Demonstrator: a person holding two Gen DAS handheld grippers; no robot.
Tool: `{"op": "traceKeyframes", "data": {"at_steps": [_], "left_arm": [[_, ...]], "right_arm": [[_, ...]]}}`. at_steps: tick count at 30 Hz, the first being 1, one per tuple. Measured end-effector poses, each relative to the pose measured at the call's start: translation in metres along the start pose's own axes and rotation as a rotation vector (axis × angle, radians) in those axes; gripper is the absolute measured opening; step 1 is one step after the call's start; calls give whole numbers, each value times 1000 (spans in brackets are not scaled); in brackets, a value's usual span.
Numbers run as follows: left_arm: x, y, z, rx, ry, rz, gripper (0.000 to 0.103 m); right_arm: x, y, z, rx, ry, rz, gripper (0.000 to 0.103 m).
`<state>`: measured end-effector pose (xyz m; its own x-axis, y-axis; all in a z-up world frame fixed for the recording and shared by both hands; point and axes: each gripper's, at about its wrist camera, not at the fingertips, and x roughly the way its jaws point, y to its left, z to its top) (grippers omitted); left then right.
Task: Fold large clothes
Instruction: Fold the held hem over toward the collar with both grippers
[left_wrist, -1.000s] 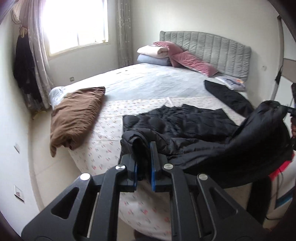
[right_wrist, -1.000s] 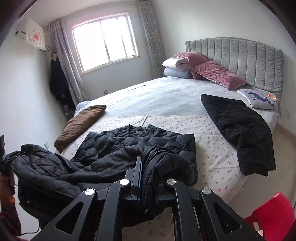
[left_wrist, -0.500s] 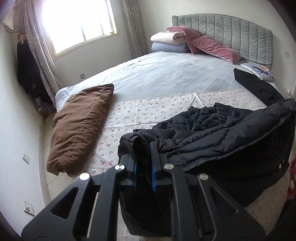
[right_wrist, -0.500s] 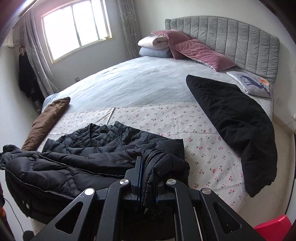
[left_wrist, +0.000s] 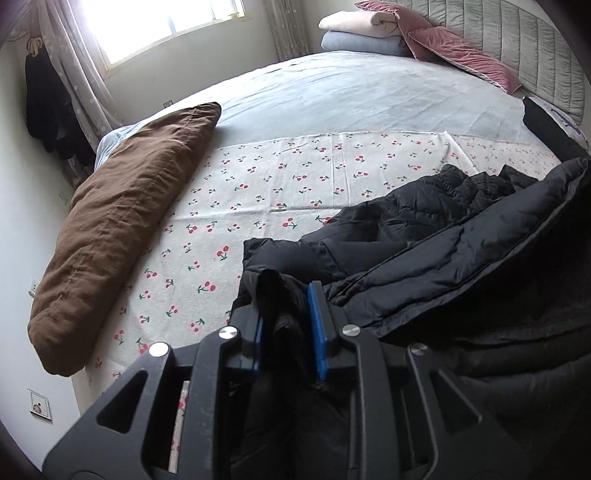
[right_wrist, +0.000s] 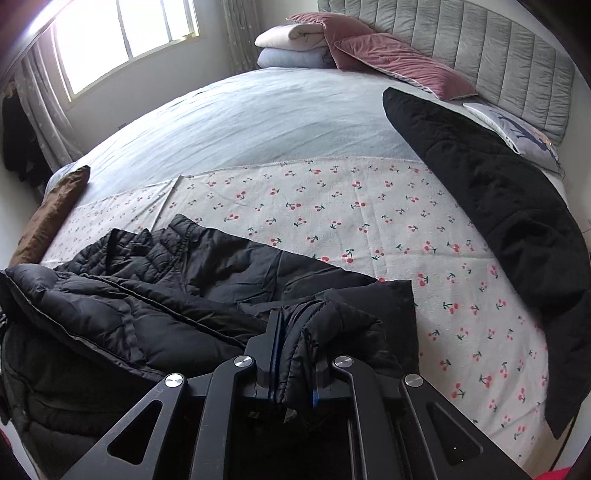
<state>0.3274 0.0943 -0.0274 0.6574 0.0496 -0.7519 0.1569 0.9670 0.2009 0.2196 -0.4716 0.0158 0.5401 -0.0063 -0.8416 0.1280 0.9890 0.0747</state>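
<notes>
Black puffer jacket (left_wrist: 424, 258) lies on the cherry-print sheet (left_wrist: 258, 184) ahead of both jaws. Left gripper (left_wrist: 284, 325) is opening around loose fabric; right gripper (right_wrist: 295, 354) clamps a bunched edge.

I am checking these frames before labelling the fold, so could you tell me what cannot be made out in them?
- Left wrist view: the left gripper has its jaws opening; whether its pads touch the black jacket is unclear.
- Left wrist view: the jacket's right side is cut by the frame edge.
- Right wrist view: the right gripper hides the jacket part it clamps.
- Right wrist view: the brown bedding is mostly cut off.
</notes>
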Motion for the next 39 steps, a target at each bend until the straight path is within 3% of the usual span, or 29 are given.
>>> {"op": "traceKeyframes", "data": {"at_steps": [4, 7, 9, 10, 11, 13, 15, 17, 21, 23, 27, 29, 31, 35, 39], "left_arm": [[11, -9, -2, 29, -22, 41, 26], [4, -5, -1, 38, -23, 19, 29], [-10, 1, -2, 46, -32, -20, 37], [-17, 4, -3, 51, -39, -40, 50], [-30, 8, -6, 60, -59, -58, 70], [-53, 12, -11, 82, -117, -75, 83], [-75, 14, -15, 115, -143, -92, 83], [-97, 14, -22, 144, -158, -104, 83], [-122, -2, -35, 193, -141, -174, 84], [-126, -21, -42, 247, -102, -255, 84], [-116, -61, -53, 308, -7, -405, 84], [-104, -79, -49, 321, 23, -419, 84], [-93, -89, -39, 323, 37, -420, 84], [-67, -94, -5, 259, 48, -421, 84], [-38, -81, 27, 146, 57, -424, 84]], "right_arm": [[17, 8, -3, -23, 3, -28, 12], [12, 16, -5, -68, -6, -57, 15], [-1, 18, -8, -85, -9, -57, 19], [-8, 18, -9, -88, -18, -55, 20], [-18, 18, -12, -93, -30, -55, 24], [-37, 19, -19, -111, -57, -42, 32], [-62, 18, -26, -124, -106, -19, 58], [-89, 17, -35, -126, -177, 11, 75], [-129, 25, -52, -162, -244, 60, 78], [-137, 35, -61, -197, -245, 80, 78], [-123, 74, -82, -308, -106, 129, 78], [-105, 96, -91, -369, -21, 141, 78], [-91, 116, -93, -432, 8, 141, 78], [-72, 142, -69, -469, -22, 130, 78], [-53, 141, -25, -394, -56, 130, 78]]}}
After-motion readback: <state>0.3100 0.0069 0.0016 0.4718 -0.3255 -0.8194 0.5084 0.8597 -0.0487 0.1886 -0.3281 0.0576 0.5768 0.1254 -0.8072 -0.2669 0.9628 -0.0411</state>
